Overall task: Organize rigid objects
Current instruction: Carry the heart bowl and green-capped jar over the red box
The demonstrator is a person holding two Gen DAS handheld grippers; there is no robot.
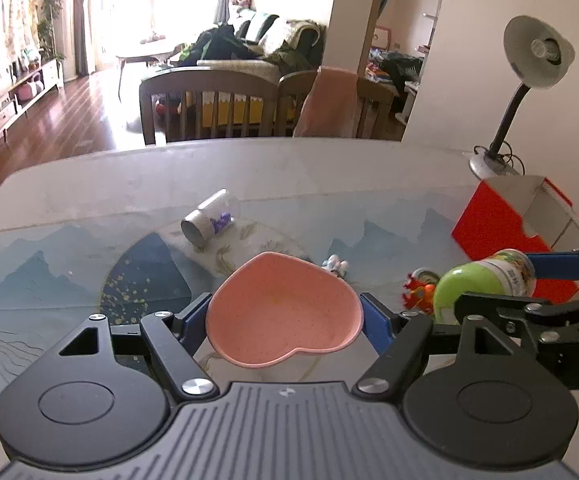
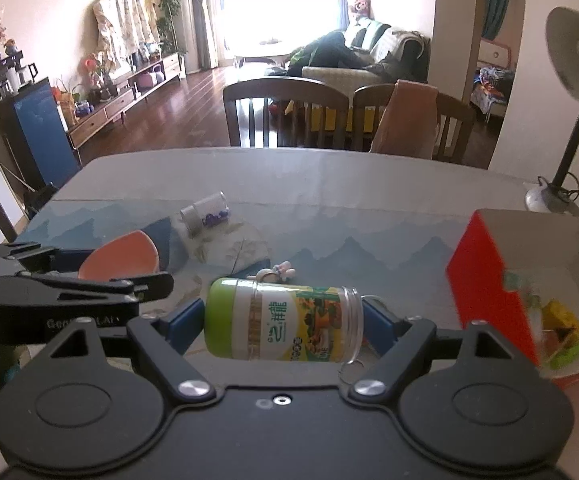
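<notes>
My left gripper (image 1: 285,320) is shut on a pink heart-shaped dish (image 1: 281,312), its blue pads pressing on both sides and holding it above the table. My right gripper (image 2: 283,320) is shut on a clear jar with a green lid (image 2: 281,322), gripped sideways by its lid and base. In the left wrist view that jar (image 1: 485,280) hangs at the right. The dish (image 2: 119,256) shows at the left of the right wrist view. A red cardboard box (image 2: 489,280) stands open at the right, with yellow and green pieces inside.
A small clear jar (image 1: 207,218) holding purple bits lies on its side on the patterned table (image 1: 89,200). A white figurine (image 1: 335,266) and a red-orange toy (image 1: 419,290) lie near the middle. A desk lamp (image 1: 529,60) stands at the back right, with chairs (image 1: 209,104) behind the table.
</notes>
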